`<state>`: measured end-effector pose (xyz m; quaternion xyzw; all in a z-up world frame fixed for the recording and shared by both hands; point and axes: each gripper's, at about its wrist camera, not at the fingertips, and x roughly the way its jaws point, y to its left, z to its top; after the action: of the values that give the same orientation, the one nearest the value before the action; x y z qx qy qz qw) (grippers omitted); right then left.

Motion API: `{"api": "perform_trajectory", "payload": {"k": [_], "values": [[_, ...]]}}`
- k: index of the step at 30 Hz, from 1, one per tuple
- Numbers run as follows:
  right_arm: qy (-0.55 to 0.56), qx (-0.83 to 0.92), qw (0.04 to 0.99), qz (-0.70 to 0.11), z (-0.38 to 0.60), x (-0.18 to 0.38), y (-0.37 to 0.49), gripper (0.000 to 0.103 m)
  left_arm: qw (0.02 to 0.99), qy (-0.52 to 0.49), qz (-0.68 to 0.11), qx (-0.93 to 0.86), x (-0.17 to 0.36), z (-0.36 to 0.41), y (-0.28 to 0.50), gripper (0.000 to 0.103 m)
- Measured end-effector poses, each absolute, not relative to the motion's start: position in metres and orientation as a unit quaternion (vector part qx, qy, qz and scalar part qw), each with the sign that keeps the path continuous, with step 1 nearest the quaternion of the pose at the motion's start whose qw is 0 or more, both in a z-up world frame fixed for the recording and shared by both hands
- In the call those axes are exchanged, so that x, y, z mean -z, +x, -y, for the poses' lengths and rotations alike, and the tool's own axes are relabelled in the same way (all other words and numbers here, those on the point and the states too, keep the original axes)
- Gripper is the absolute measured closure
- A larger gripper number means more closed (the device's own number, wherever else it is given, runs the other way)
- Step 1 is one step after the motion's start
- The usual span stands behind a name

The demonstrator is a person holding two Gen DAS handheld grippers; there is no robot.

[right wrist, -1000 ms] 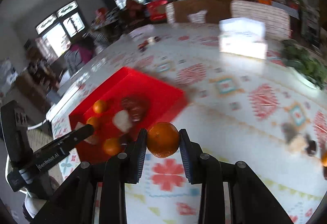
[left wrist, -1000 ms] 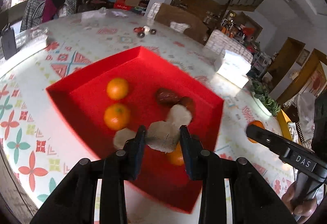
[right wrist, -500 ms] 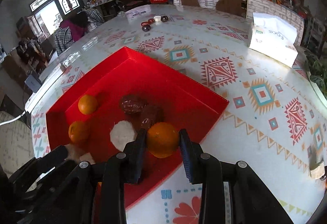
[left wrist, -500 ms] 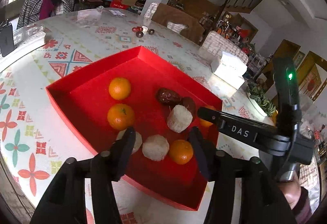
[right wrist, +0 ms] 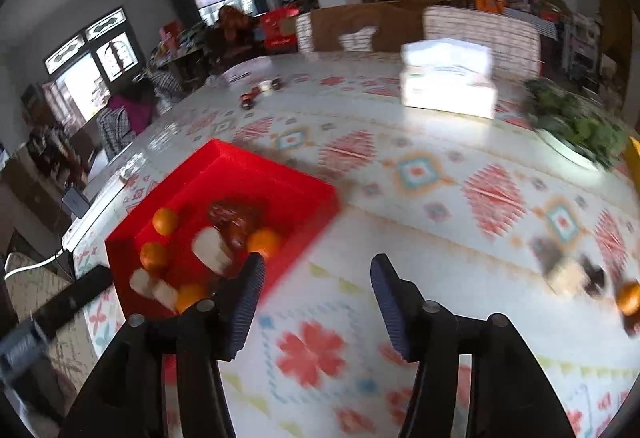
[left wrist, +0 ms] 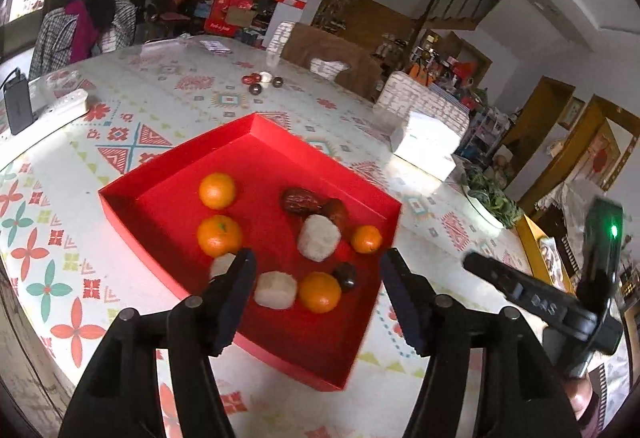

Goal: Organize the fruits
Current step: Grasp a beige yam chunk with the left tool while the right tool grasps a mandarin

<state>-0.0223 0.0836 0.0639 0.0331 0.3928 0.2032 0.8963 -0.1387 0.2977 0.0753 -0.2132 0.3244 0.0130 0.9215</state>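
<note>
- My left gripper is spread wide and holds nothing, above the near side of the red tray.
- My right gripper is spread wide too, empty, over the tablecloth.
- Four oranges lie in the tray.

The left gripper is hanging with its fingers spread wide, gripping nothing — both are pointing toward 12 o'clock. The right gripper is likewise gaping, its fingers parted and bare. In the left wrist view the right gripper is showing at 4 o'clock, with a bit of the person's hand grasping its handle below.
</note>
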Motion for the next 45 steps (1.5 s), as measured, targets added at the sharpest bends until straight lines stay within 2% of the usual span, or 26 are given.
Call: {"api": "perform_trajectory", "payload": {"k": [10, 14, 20, 26, 31, 34, 37, 38, 41, 45], "values": [[0.092, -0.078, 0.921, -0.369, 0.078, -0.061, -0.085, 0.036, 0.928, -0.173, -0.328, 0.032, -0.094, -0.238, -0.146, 0.030], [0.105, -0.030, 0.924, -0.367, 0.134, -0.060, -0.095, 0.034, 0.926, -0.158, -0.340, 0.057, -0.092, -0.204, -0.139, 0.029], [0.111, -0.002, 0.923, -0.369, 0.177, -0.059, -0.081, 0.034, 0.915, -0.130, -0.370, 0.094, -0.081, -0.155, -0.127, 0.029], [0.148, -0.011, 0.913, -0.380, 0.200, -0.052, -0.033, 0.034, 0.912, -0.104, -0.383, 0.105, -0.076, -0.124, -0.121, 0.029], [0.100, -0.036, 0.909, -0.404, 0.176, -0.034, 0.007, 0.036, 0.908, -0.089, -0.387, 0.132, -0.076, -0.104, -0.108, 0.029], [0.040, -0.021, 0.910, -0.412, 0.159, -0.024, 0.018, 0.038, 0.907, -0.061, -0.395, 0.134, -0.074, -0.087, -0.093, 0.029], [0.026, -0.023, 0.905, -0.423, 0.157, -0.014, 0.021, 0.042, 0.904, -0.039, -0.402, 0.138, -0.069, -0.071, -0.077, 0.029], [0.021, -0.022, 0.903, -0.428, 0.158, -0.010, 0.022, 0.045, 0.903, -0.031, -0.405, 0.142, -0.066, -0.062, -0.068, 0.029], [0.009, -0.018, 0.901, -0.433, 0.161, -0.007, 0.024, 0.065, 0.896, -0.014, -0.418, 0.149, -0.056, -0.043, -0.046, 0.029], [0.038, -0.031, 0.900, -0.433, 0.169, -0.010, 0.021, 0.067, 0.887, 0.005, -0.430, 0.166, -0.042, -0.015, -0.012, 0.029]]}}
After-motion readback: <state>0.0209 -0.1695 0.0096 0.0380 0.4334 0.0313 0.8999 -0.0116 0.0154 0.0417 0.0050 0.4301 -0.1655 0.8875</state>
